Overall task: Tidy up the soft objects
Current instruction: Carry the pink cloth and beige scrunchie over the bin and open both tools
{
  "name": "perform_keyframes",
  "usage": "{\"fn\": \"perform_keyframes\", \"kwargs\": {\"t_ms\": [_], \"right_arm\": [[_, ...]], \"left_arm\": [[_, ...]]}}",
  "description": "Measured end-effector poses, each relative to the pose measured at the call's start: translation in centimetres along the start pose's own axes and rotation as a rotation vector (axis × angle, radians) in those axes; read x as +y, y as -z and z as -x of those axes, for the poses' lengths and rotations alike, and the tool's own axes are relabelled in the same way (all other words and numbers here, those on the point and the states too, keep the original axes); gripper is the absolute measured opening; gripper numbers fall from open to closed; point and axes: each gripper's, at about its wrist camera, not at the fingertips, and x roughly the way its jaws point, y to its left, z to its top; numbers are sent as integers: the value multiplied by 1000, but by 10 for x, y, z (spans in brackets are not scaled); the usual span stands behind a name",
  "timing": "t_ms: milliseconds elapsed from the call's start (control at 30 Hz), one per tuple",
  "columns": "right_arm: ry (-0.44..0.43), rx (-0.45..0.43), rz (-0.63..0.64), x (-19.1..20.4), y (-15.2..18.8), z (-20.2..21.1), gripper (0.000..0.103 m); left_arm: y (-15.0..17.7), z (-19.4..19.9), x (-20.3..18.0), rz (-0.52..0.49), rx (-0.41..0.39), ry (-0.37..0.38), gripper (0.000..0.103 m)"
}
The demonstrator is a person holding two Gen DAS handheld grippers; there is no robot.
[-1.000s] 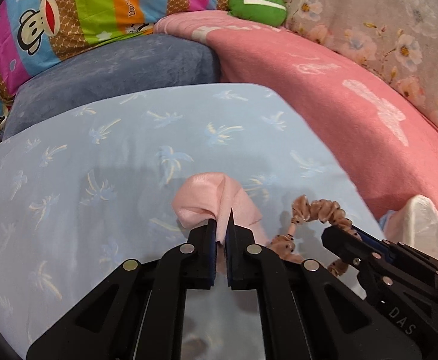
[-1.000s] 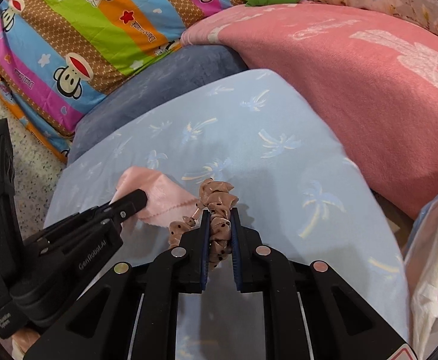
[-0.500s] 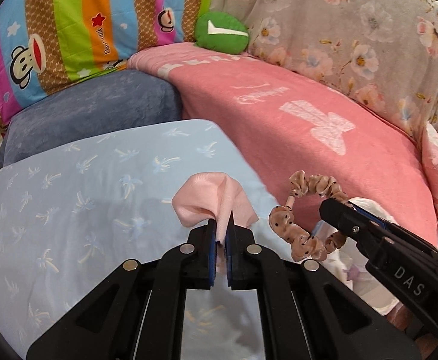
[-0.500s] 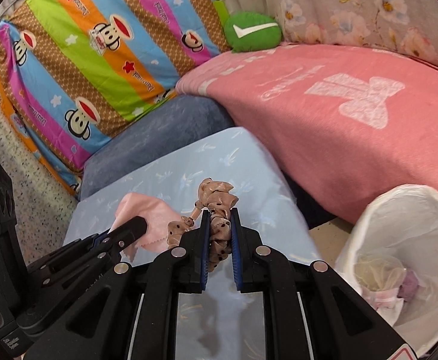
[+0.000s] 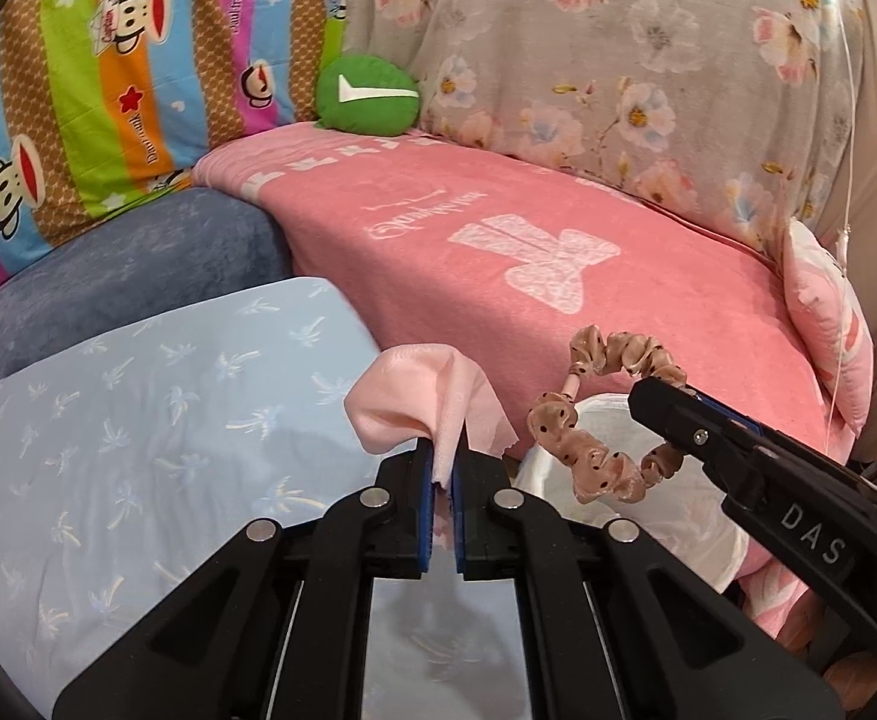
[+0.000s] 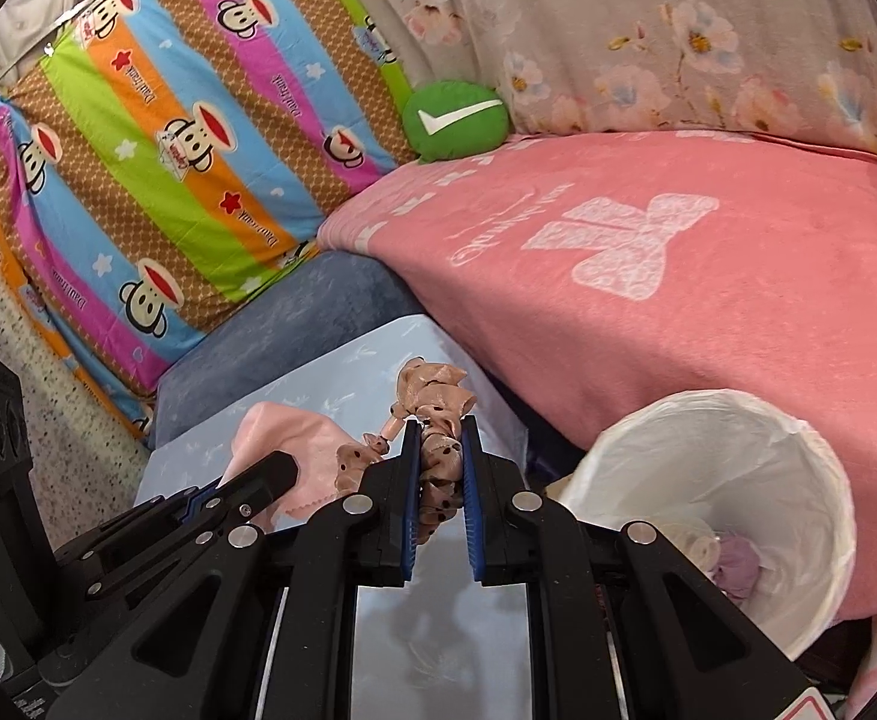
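Pink cloth (image 5: 432, 405) pinched in closed left gripper (image 5: 445, 462), dotted tan scrunchie (image 6: 435, 450) clamped between right gripper (image 6: 441, 450) fingers, both held above light blue cushion (image 5: 138, 420), beside white-lined bin (image 6: 738, 450).

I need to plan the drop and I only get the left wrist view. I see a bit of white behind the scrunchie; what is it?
Observer: A white lined bin, open at the top, standing beside the pink blanket.
Operator: Is anything in it already?
Observer: Yes, a few soft pieces lie at the bottom, one of them lilac.
Operator: How firmly does the right gripper hold the scrunchie?
Observer: The right gripper is shut on the scrunchie, with a bunch of it pressed between the blue pads and the loop sticking out past the tips.
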Motion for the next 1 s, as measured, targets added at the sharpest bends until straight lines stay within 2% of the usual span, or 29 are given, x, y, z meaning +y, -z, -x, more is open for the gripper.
{"fn": "perform_keyframes", "kwargs": {"t_ms": [433, 1000], "right_arm": [[39, -52, -34, -42, -2, 45, 12], [95, -82, -74, -93, -1, 73, 13]], "left_arm": [[0, 9, -54, -73, -9, 44, 5], [2, 3, -103, -141, 15, 102, 6]]}}
